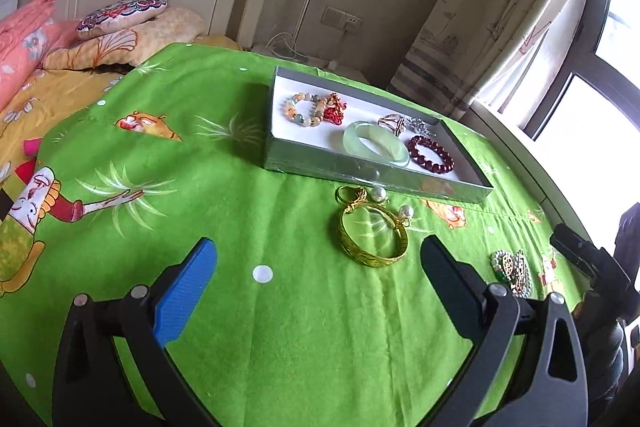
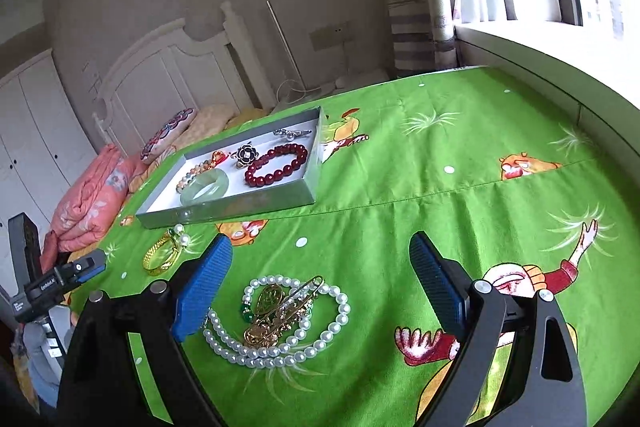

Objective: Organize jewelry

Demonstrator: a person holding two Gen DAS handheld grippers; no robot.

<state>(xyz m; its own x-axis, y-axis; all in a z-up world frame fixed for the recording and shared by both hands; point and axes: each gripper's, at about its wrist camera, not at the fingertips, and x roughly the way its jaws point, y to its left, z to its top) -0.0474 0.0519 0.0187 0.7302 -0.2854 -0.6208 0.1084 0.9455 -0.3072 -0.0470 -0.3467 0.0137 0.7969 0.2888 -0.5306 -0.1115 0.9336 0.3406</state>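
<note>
Pearl necklace (image 2: 280, 327), coiled round gold pendants and a safety pin, lies on the green cloth (image 2: 440, 147) just ahead of the right gripper (image 2: 320, 291); jaws wide, nothing held. Left gripper (image 1: 320, 267) likewise wide and empty, facing the gold bangle (image 1: 374, 239) with two pearl earrings and what looks like a ring beside it. Silver tray (image 1: 360, 173) beyond already holds four bracelets and brooches. Step in hand: between placements, roughly midway. Next move calls for closing on one loose piece and lifting it clear without snagging neighbours.
</note>
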